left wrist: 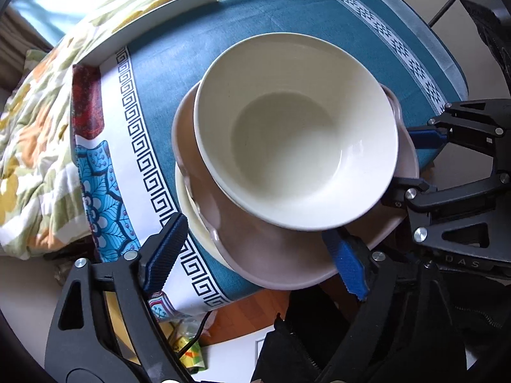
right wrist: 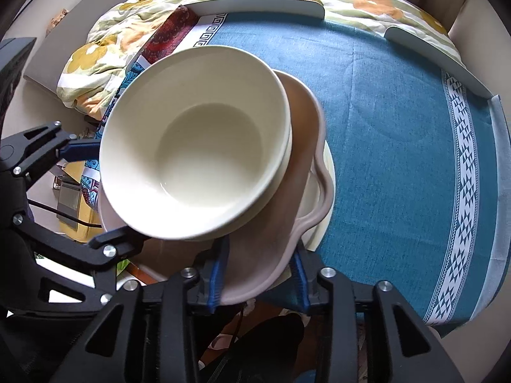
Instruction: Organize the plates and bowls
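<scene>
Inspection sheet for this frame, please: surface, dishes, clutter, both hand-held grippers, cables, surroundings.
Surface: teal tablecloth with patterned borders on a table with raised white edge rails.
Job's things: cream bowl stacked in a pinkish scalloped dish, over a cream plate, at the table's near edge.
Clutter: nothing seen on the cloth; small packets on the floor.
Grippers: left hand-held gripper open, fingers either side of the stack; right hand-held gripper straddling the pinkish dish's rim, contact unclear.
Cables: black cable below the table.
Surroundings: floral quilt, wooden floor.
</scene>
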`<state>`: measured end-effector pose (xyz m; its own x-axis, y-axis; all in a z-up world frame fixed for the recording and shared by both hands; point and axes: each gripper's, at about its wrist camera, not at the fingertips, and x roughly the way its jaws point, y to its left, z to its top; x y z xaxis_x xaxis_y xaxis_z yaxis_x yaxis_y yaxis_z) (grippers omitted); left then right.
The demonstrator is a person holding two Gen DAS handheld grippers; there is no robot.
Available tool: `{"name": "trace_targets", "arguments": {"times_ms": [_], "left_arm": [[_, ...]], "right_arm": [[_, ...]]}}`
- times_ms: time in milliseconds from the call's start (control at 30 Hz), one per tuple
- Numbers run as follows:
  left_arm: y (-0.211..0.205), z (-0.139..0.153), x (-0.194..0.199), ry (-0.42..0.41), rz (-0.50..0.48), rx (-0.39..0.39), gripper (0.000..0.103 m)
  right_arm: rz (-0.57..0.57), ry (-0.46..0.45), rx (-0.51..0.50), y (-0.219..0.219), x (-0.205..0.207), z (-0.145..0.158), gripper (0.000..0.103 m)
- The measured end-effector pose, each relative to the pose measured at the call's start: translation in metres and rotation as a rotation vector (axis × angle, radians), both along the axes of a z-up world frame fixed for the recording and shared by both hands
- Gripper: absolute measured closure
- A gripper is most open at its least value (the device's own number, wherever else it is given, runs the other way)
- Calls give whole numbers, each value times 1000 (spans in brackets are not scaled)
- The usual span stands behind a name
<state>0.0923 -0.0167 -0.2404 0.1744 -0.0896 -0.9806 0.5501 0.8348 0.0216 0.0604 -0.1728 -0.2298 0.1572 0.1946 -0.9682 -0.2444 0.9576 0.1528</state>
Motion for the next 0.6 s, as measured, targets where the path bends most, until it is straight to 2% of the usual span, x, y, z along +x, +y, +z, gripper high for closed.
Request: {"name": "trace_targets", "arguments": {"times_ms": [133, 333, 467, 567, 600], "left_arm": [[1, 3, -3, -5, -5, 13, 17], [11, 22, -16, -33, 70, -20, 17], [17, 52, -35, -87, 137, -50, 17], [19, 90, -55, -193, 209, -77, 17], [18, 106, -63, -239, 231, -98, 17]], "right_arm": [[-23, -9, 7, -7, -3, 10, 52], [-32, -46, 26, -17, -13, 29, 52], [-34, -136, 44, -25, -28, 62, 52], [-53, -243, 41, -35, -45, 99, 52], [-65, -284, 43, -39, -51, 114, 47]]}}
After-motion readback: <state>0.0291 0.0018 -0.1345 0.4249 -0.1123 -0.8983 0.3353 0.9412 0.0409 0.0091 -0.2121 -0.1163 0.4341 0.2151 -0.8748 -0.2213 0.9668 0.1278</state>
